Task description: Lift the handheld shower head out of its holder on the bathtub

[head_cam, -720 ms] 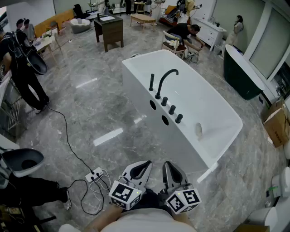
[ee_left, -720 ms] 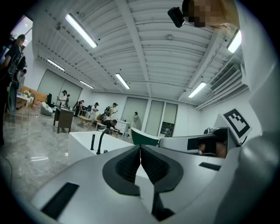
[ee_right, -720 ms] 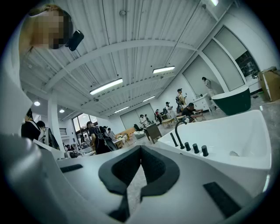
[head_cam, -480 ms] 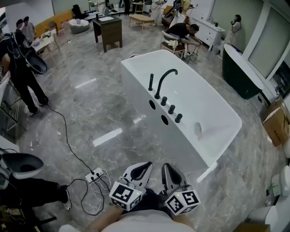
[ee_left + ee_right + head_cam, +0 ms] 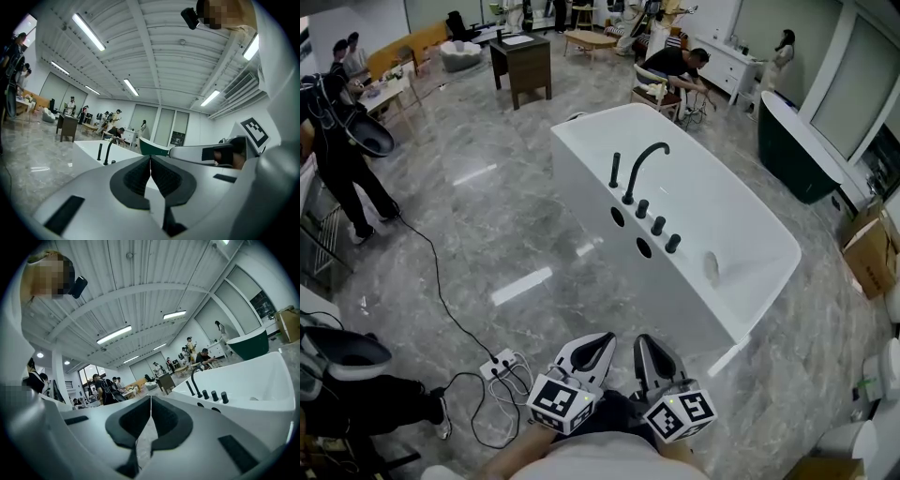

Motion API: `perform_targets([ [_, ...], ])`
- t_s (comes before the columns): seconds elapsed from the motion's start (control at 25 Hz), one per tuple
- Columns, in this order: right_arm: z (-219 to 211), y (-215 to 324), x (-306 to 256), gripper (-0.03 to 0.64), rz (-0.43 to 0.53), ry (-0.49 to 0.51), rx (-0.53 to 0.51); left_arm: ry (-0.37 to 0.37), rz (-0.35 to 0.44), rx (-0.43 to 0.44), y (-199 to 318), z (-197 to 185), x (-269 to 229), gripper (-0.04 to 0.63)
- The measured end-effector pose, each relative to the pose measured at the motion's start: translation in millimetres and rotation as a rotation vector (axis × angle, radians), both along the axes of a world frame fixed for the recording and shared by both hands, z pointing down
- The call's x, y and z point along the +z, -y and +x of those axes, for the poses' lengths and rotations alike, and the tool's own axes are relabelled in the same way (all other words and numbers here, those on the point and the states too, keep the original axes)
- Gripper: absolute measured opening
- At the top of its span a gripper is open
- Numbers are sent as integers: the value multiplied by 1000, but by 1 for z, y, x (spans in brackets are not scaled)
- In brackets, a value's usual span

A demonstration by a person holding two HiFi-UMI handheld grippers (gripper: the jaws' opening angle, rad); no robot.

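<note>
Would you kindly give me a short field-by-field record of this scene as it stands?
Setting: white bathtub on grey marble floor
Shower head: black, upright in its holder on the tub's rim, beside the curved faucet
Left gripper: shut, empty, short of the tub
Right gripper: shut, empty, short of the tub
Task status: not yet started

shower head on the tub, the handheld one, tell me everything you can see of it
The handheld shower head is a slim, dark, stick-shaped piece that looks like matt black metal. It stands upright out of the rim of the white bathtub, at the far end of the row of dark fittings. It is beside the curved spout but apart from it. Only its foot meets the rim, and nothing else touches it. No hose shows, and its spray face is too small to make out.
</note>
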State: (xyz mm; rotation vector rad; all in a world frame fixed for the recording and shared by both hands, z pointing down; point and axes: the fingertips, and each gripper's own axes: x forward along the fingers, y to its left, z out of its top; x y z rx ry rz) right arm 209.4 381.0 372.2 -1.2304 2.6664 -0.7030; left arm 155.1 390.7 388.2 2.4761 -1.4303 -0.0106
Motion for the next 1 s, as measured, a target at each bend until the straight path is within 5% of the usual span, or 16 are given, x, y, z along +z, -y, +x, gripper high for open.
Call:
perform_targets([
  [0.4, -15, 8, -2, 17, 82, -18, 51, -17, 14, -11, 9, -26, 6, 11],
  [1.0, -34, 54, 4, 17, 75, -7, 12, -23, 4, -59, 49, -51, 15, 11],
])
